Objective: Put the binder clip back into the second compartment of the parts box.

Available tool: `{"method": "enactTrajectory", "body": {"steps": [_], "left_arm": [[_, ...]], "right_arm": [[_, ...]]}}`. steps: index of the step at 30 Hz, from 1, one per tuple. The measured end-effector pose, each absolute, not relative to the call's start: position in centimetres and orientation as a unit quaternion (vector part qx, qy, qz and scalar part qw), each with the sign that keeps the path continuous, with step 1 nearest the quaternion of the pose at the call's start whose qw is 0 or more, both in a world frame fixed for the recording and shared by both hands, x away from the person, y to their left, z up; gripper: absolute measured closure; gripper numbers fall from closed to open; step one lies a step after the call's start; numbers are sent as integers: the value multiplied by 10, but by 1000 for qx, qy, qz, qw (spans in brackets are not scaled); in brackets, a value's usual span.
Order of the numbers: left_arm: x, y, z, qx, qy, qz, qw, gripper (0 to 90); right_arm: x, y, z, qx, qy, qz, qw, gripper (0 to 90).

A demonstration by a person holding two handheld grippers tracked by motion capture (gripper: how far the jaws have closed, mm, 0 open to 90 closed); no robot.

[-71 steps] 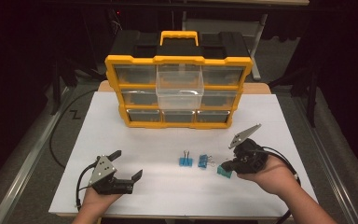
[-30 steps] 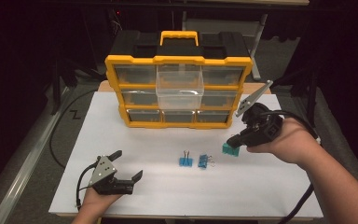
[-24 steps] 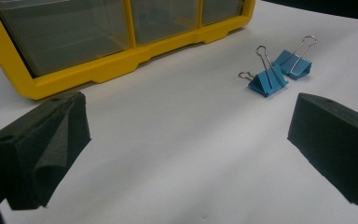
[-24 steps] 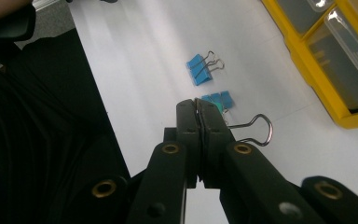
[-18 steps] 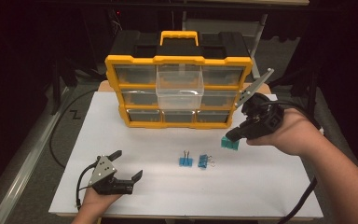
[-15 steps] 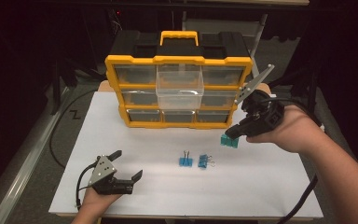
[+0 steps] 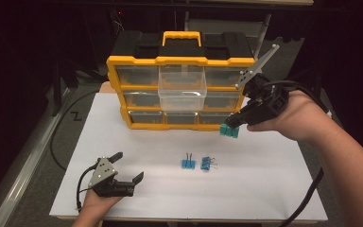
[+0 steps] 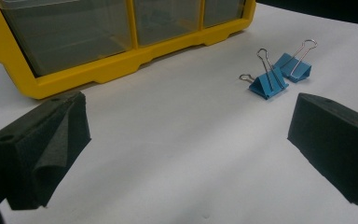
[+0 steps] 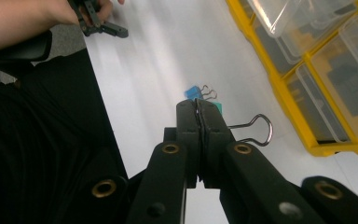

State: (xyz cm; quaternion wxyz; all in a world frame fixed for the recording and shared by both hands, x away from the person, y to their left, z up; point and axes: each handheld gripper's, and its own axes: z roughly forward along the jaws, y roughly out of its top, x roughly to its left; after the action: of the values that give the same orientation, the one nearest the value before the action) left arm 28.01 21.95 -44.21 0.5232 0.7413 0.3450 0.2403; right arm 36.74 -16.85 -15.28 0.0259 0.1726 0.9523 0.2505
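My right gripper (image 7: pixel 232 124) hangs in the air in front of the lower right of the yellow drawer organizer (image 7: pixel 179 61), shut on a teal binder clip (image 7: pixel 229 130). In the right gripper view the jaws are pressed together (image 9: pixel 199 109), and the clip's wire handle (image 9: pixel 257 128) sticks out to the right. Two blue binder clips (image 7: pixel 187 163) (image 7: pixel 207 163) lie side by side on the white table (image 7: pixel 264 189); the left gripper view shows them (image 8: pixel 267 84) (image 8: pixel 293 68) ahead and to the right. At the front left my left gripper (image 7: pixel 127 166) rests open, nothing between its pads (image 8: pixel 46 149).
The organizer's clear top middle drawer (image 7: pixel 182 87) is pulled out toward me. Its other drawers are closed. A black cable (image 7: pixel 59 142) runs along the floor left of the table. The table's right front has free room.
The right gripper has risen and moved away from me toward the organizer's right side, carrying the teal clip. The left gripper has stayed put.
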Motion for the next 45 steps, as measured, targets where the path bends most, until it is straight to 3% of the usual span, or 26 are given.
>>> {"method": "enactTrajectory", "body": {"steps": [25,45], "left_arm": [[280,221,-442,741,344,237,525,2],[280,221,-442,746,338,234,524,2]], "right_arm": [[381,-132,-88,152,950,265,69,900],[413,-66,-79,133,951,266,83,900]]}}
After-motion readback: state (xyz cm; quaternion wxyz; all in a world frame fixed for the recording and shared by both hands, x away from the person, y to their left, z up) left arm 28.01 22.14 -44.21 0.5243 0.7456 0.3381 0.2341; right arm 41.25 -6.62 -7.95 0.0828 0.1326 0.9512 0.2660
